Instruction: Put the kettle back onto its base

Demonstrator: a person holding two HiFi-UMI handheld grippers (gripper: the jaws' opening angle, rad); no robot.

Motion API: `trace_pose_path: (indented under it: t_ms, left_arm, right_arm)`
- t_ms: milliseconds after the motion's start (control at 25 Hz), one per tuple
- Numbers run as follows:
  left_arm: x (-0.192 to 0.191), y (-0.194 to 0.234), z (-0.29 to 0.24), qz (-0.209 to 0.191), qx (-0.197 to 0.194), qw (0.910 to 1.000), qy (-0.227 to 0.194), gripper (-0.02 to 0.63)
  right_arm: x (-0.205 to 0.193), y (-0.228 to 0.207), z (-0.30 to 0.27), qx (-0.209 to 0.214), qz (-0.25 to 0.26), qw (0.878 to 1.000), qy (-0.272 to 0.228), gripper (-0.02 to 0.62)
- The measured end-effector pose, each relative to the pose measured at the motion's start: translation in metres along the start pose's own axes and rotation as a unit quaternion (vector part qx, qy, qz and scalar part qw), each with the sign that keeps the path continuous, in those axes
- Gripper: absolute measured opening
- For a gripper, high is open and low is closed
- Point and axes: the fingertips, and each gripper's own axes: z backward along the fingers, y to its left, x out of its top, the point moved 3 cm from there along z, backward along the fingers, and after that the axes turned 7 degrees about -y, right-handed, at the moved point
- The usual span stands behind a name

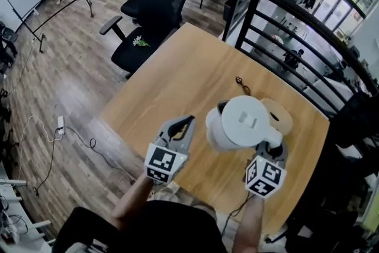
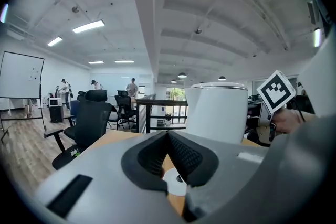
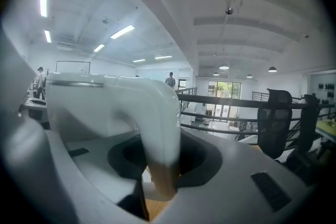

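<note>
A white kettle (image 1: pixel 243 122) hangs over the wooden table (image 1: pixel 172 80), and my right gripper (image 1: pixel 274 148) is shut on its handle (image 3: pixel 157 128). In the right gripper view the kettle's body (image 3: pixel 89 107) fills the left side. My left gripper (image 1: pixel 188 121) is just left of the kettle, shut with nothing between its pads (image 2: pixel 181 152). From the left gripper view the kettle (image 2: pixel 218 113) stands close on the right. Under those jaws a white disc with a dark centre (image 2: pixel 173 182), seemingly the base, lies on the table. I cannot make it out in the head view.
A round tan object (image 1: pixel 279 115) lies behind the kettle to the right, and a small dark cord end (image 1: pixel 242 86) lies beyond. A black railing (image 1: pixel 308 32) runs along the table's far right side. Black office chairs (image 1: pixel 151 9) stand past the far left edge.
</note>
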Motion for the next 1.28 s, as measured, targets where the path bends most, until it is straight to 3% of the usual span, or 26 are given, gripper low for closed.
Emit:
trace_pose_path:
  t_ms: [680, 1280]
  left_arm:
    - [-0.043, 0.013, -0.04, 0.015, 0.061, 0.997, 0.046, 0.002]
    - [-0.084, 0.022, -0.048, 0.031, 0.095, 0.9918, 0.079, 0.002]
  right_arm:
    - [-0.04, 0.001, -0.087, 0.043, 0.017, 0.999, 0.007, 0.118]
    - [-0.068, 0.019, -0.125, 0.08, 0.019, 0.996, 0.024, 0.118]
